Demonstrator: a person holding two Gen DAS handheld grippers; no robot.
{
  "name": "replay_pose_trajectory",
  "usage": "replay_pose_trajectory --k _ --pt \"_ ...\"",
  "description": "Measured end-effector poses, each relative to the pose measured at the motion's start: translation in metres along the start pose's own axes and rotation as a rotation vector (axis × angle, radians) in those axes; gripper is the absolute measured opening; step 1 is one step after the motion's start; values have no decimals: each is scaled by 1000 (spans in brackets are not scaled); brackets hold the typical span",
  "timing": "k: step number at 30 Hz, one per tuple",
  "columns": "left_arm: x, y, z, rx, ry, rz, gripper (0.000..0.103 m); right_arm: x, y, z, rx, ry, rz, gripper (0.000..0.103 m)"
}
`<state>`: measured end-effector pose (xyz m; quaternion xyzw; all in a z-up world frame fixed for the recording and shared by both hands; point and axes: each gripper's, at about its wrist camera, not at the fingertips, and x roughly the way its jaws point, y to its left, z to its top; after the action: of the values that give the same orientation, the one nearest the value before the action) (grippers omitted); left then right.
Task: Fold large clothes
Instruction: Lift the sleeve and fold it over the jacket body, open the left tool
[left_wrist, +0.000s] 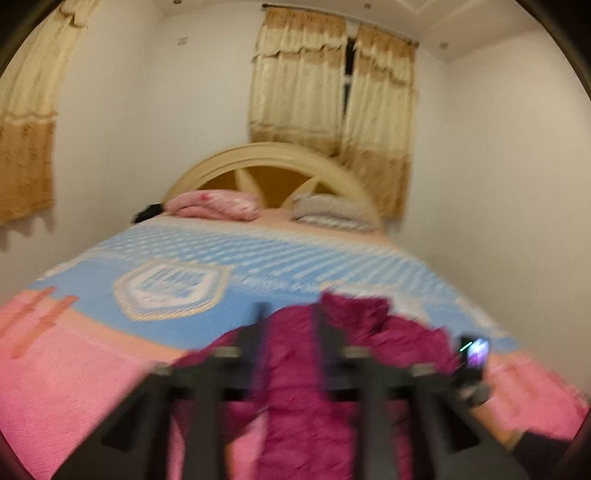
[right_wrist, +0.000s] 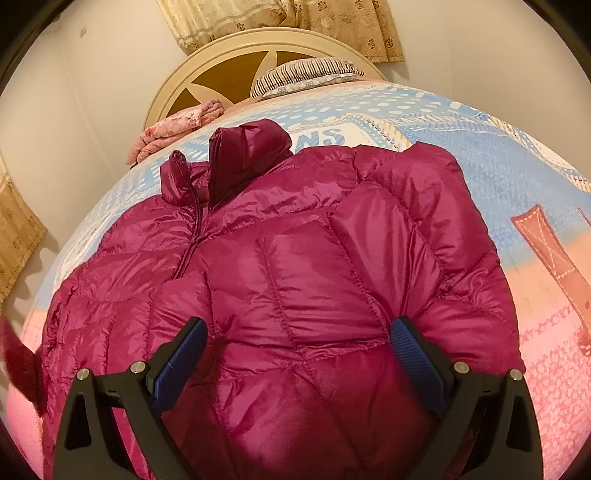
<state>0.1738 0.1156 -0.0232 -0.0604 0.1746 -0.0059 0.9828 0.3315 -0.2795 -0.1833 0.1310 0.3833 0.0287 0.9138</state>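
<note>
A magenta quilted puffer jacket (right_wrist: 295, 280) lies on the bed, collar toward the headboard, one sleeve folded across its front. My right gripper (right_wrist: 297, 328) is open just above the jacket's lower front, blue pads wide apart and holding nothing. The left wrist view is blurred. There my left gripper (left_wrist: 290, 314) has its two dark fingers fairly close together with magenta jacket fabric (left_wrist: 306, 387) between them and hanging below; the grip itself is not clear. The other gripper's camera unit (left_wrist: 474, 356) shows to the right.
The bed carries a blue, white and pink patterned cover (left_wrist: 192, 266). A folded pink blanket (right_wrist: 173, 129) and a striped pillow (right_wrist: 306, 74) lie by the cream headboard (left_wrist: 273, 158). Beige curtains (left_wrist: 332, 85) hang behind. White walls stand close on both sides.
</note>
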Motion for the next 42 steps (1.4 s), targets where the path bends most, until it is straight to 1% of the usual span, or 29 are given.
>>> replay_pose_trajectory --k 1,2,3,5,7,9,14,18,22,24,26,27,28,29,30,31,32,33,34,35,36,38,42 --pt "-2 8 -8 0 2 58 103 0 -1 0 3 0 4 100" --pt "-6 15 -17 -8 -13 114 103 0 -1 0 4 0 6 100" --pt "-4 23 -25 -6 -4 148 103 0 -1 0 3 0 5 100" --pt "10 32 -36 13 56 192 103 0 -2 0 1 -1 2 100" --pt "26 36 -48 40 99 206 103 0 -2 0 2 0 3 100" --pt "55 31 -63 120 182 247 103 -1 -3 0 7 -3 11 100" --pt "101 12 -97 259 299 276 103 -1 -2 0 14 -8 20 100" --pt "136 10 -119 314 400 279 103 -1 -3 0 14 -8 20 100" --pt "153 13 -131 352 438 310 103 -1 -3 0 14 -8 19 100" --pt "151 18 -126 322 425 305 103 0 -3 0 13 -8 19 100" --pt "140 24 -119 275 382 274 103 -1 -3 0 13 -8 19 100" --pt "138 27 -117 264 372 262 101 0 -3 0 13 -8 18 100" --pt "134 30 -115 242 369 232 87 0 -3 0 11 -7 17 100" --pt "131 33 -114 206 380 185 74 0 -3 0 10 -7 16 100" --pt "128 37 -112 170 387 145 70 0 -3 0 9 -7 14 100" --pt "126 40 -112 149 383 122 63 0 -3 0 8 -7 14 100" --pt "121 41 -112 133 372 90 51 0 -3 0 9 -8 15 100" --pt "118 41 -112 129 371 67 45 0 -4 0 9 -8 15 100" --pt "118 40 -112 130 373 60 35 -1 -3 -1 8 -8 14 100" --pt "117 41 -110 127 367 61 30 -1 -3 -1 8 -8 15 100" --pt "115 43 -109 118 357 58 28 -1 -4 -1 8 -9 15 100" --pt "109 48 -106 89 340 47 21 -1 -4 -1 10 -10 18 100" --pt "102 59 -90 36 288 63 19 -2 -4 -1 11 -11 20 100"
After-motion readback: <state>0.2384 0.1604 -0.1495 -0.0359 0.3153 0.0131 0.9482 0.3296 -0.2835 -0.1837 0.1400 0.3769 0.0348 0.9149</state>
